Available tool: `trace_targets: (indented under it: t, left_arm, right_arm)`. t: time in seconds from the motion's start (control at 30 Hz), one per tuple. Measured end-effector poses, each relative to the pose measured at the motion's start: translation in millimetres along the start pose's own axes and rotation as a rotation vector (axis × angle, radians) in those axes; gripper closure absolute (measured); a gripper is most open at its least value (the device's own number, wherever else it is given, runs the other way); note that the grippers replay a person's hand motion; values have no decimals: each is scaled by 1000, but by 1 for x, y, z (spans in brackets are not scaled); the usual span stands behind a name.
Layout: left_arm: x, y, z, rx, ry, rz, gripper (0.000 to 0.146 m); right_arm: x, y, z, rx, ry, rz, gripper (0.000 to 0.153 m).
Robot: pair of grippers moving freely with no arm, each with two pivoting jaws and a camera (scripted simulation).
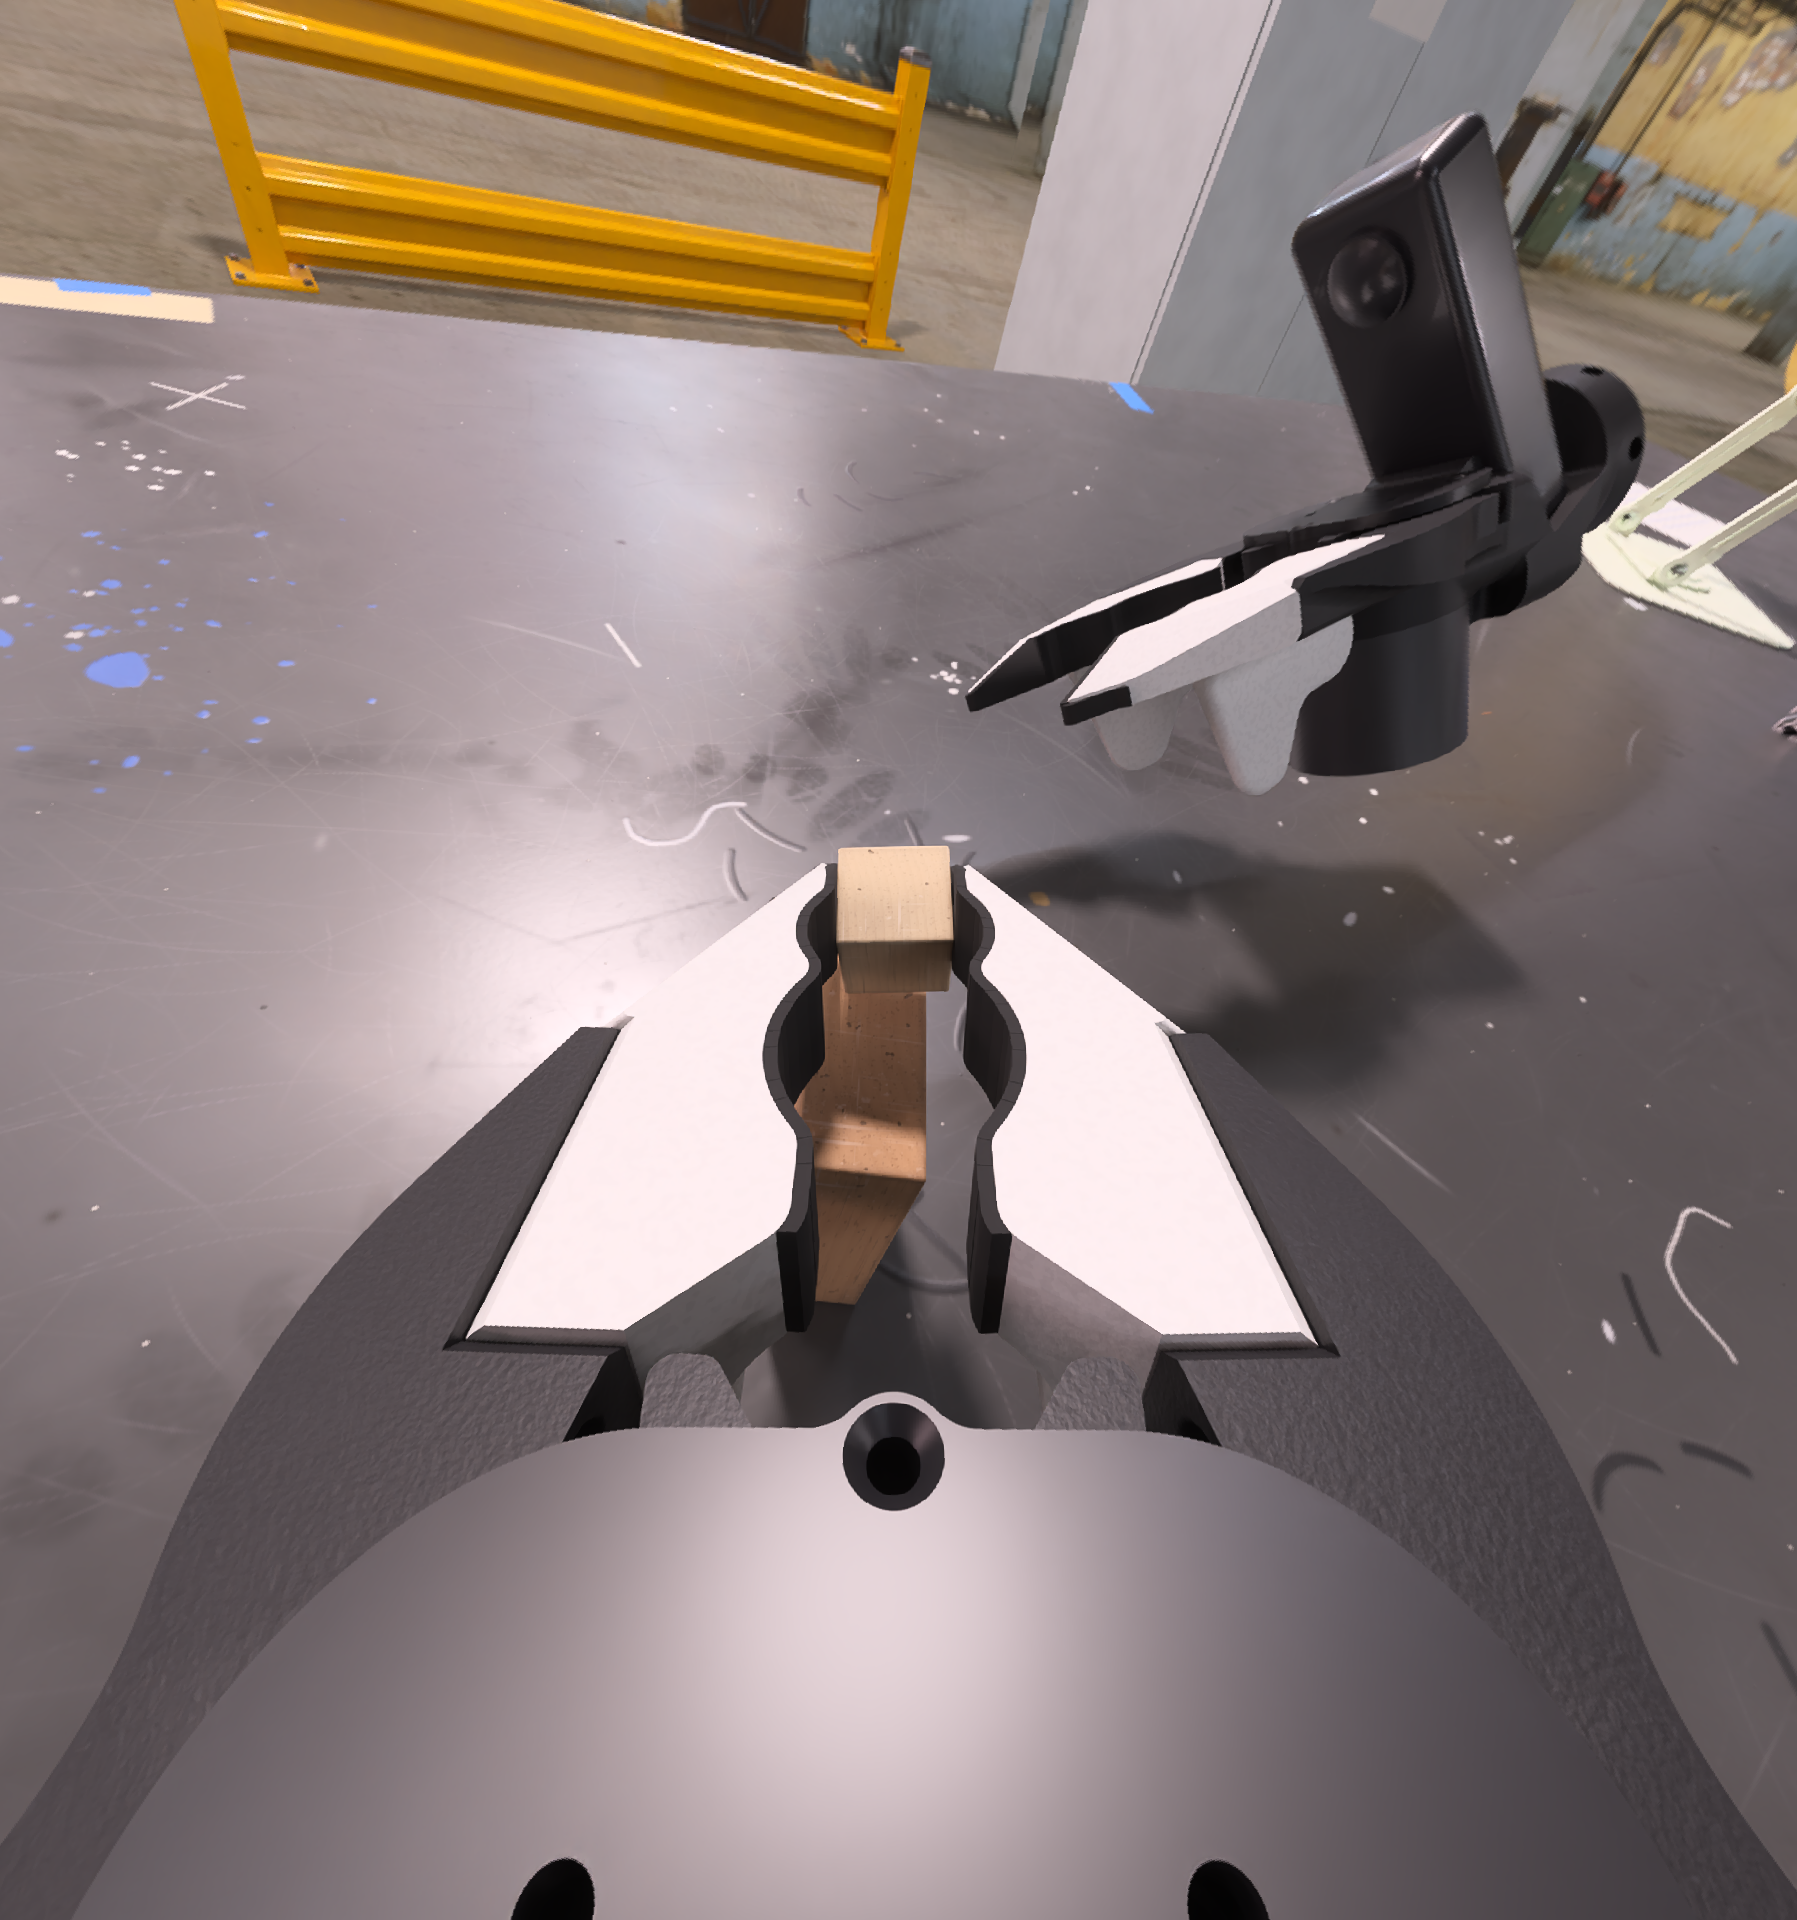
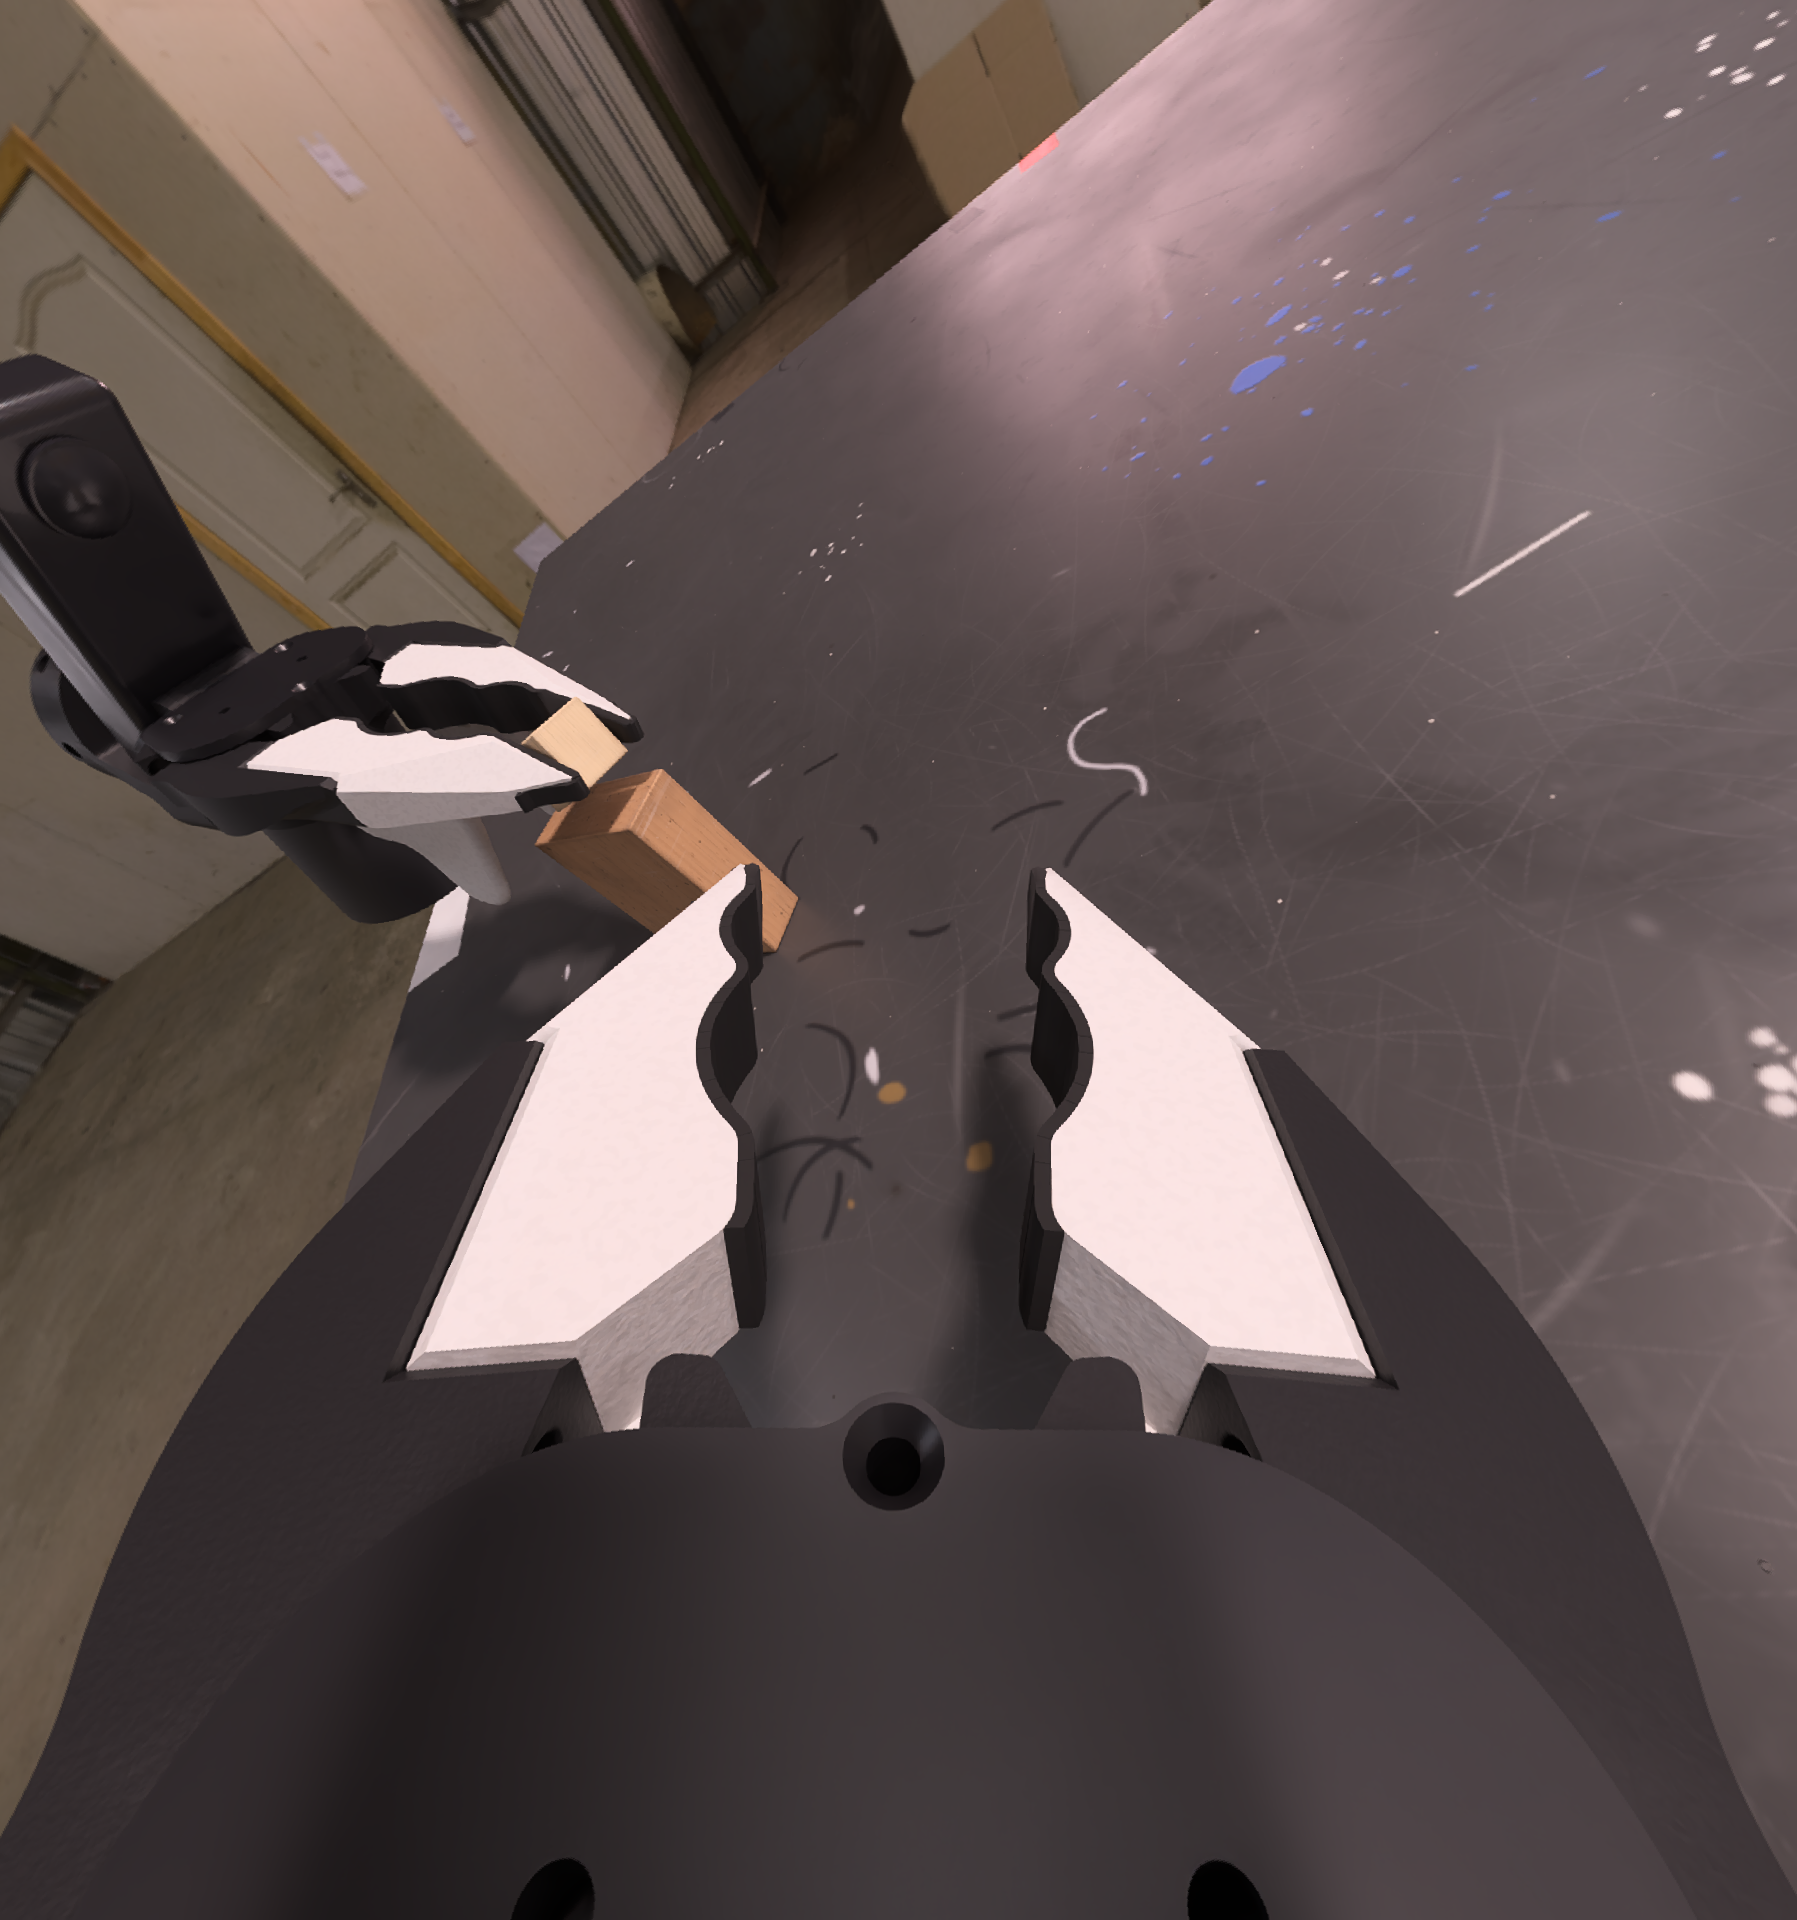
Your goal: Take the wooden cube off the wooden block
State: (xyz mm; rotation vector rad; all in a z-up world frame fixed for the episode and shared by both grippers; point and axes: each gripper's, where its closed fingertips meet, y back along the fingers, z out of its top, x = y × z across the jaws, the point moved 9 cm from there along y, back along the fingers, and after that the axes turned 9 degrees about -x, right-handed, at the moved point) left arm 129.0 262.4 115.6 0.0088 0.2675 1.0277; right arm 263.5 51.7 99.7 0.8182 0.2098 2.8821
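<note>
A pale wooden cube (image 1: 893, 916) sits between the tips of my left gripper (image 1: 894, 883), which is shut on it. Below it lies the darker wooden block (image 1: 868, 1127), seen between the fingers. In the right wrist view the cube (image 2: 577, 740) is held in the left gripper (image 2: 587, 753) just above the near end of the block (image 2: 665, 857); a thin gap seems to part them. My right gripper (image 2: 892, 888) is open and empty, hovering over the table with its left fingertip (image 2: 743, 904) in front of the block's end. It also shows in the left wrist view (image 1: 1029, 696).
The dark scratched table (image 1: 458, 831) has paint specks. A yellow barrier (image 1: 561, 166) stands beyond its far edge. A pale folding frame (image 1: 1704, 520) rests at the right edge. The table's edge (image 2: 478, 790) runs close to the block in the right wrist view.
</note>
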Motion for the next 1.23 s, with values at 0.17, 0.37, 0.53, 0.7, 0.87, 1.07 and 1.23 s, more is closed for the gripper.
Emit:
trace_targets:
  t: [0.17, 0.37, 0.53, 0.7, 0.87, 1.07, 1.23]
  left_arm:
    - [2, -1, 3, -42, 28, -7, 126]
    - [3, -1, 13, -104, 29, -7, 126]
    - [6, -5, 18, -128, 48, -19, 126]
    - [10, -8, 29, -187, 89, -43, 126]
    - [16, -15, 45, -246, 107, -61, 126]
    - [17, -26, 62, -305, 118, -92, 126]
    - [10, -39, 70, -325, 77, -122, 126]
  right_arm:
    - [-4, 6, 2, -7, -13, -11, 103]
    - [-16, 17, 6, -33, -137, 28, 98]
    - [-21, 17, 4, -28, -202, 62, 94]
    - [-20, 16, 3, -42, -260, 118, 91]
    - [-16, 12, 0, -25, -325, 196, 86]
    - [-11, -1, -12, 32, -451, 298, 78]
    - [-3, -11, -18, -13, -589, 443, 69]
